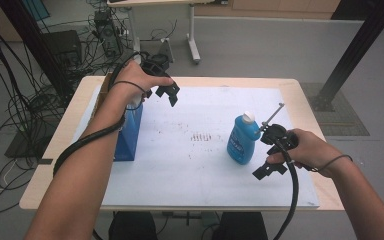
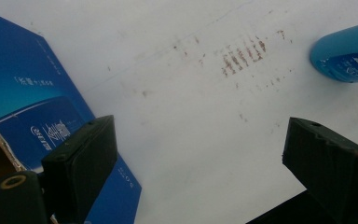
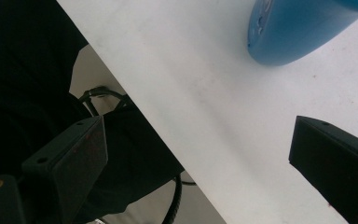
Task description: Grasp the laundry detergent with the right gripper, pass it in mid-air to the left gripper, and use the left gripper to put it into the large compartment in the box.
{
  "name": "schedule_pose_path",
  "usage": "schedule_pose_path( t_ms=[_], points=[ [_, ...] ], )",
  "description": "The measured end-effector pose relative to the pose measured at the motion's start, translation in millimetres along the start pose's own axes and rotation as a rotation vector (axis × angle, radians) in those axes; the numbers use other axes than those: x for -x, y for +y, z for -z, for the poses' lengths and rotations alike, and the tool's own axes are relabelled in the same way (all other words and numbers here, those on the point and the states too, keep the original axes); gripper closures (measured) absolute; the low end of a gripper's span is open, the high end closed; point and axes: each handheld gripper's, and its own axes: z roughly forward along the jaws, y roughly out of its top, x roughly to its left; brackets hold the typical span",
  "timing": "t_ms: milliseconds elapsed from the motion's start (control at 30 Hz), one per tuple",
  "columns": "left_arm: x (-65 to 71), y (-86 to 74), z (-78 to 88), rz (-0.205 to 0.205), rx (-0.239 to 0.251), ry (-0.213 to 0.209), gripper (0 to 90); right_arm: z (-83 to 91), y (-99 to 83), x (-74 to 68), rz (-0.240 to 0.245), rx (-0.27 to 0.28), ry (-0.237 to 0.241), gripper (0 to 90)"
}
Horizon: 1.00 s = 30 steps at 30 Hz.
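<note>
White tabletop (image 1: 195, 170), cables all over the floor behind. Blue bottle (image 1: 242, 138) stands right of centre, right tongs (image 1: 269, 152) gaping empty just beside it; left tongs (image 1: 166, 93) open too, upper left above the blue box (image 1: 129, 135).

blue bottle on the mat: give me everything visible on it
The blue bottle is glossy, plastic by its look, with a white cap on top and a printed label on its front. It stands upright on the white mat, right of centre. The right tongs hover open just beside it, not touching; nothing else touches it.
</note>
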Motion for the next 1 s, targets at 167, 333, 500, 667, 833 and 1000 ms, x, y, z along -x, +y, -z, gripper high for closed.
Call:
schedule_pose_path(
  t_ms=[167, 333, 500, 667, 833, 1000],
  points=[
    [-1.4, -5.4, 0.9, 0.002, 0.009, -0.004, 10.6, -2.5, -3.5, 4.5, -0.016, -0.003, -0.014, 4.1],
    [-2.1, -10.4, -3.1, 0.009, 0.005, -0.006, 10.6, -6.2, -6.5, 7.4, -0.025, -0.003, -0.021, 4.1],
    [-0.3, -12.8, -7.3, 0.013, 0.006, -0.012, 10.6, -9.5, -9.5, 8.9, -0.028, -0.008, -0.028, 4.1],
    [6.3, -18.4, -11.8, 0.009, 0.006, -0.020, 10.6, -13.2, -13.8, 11.9, -0.035, -0.015, -0.041, 4.1],
    [11.3, -26.6, -11.0, 0.009, 0.013, -0.023, 10.6, -15.1, -19.5, 17.1, -0.041, 0.004, -0.043, 4.1],
    [14.6, -35.2, -9.4, 0.006, 0.032, -0.016, 10.6, -19.1, -22.6, 18.7, -0.050, 0.011, -0.041, 4.3]
  ],
)
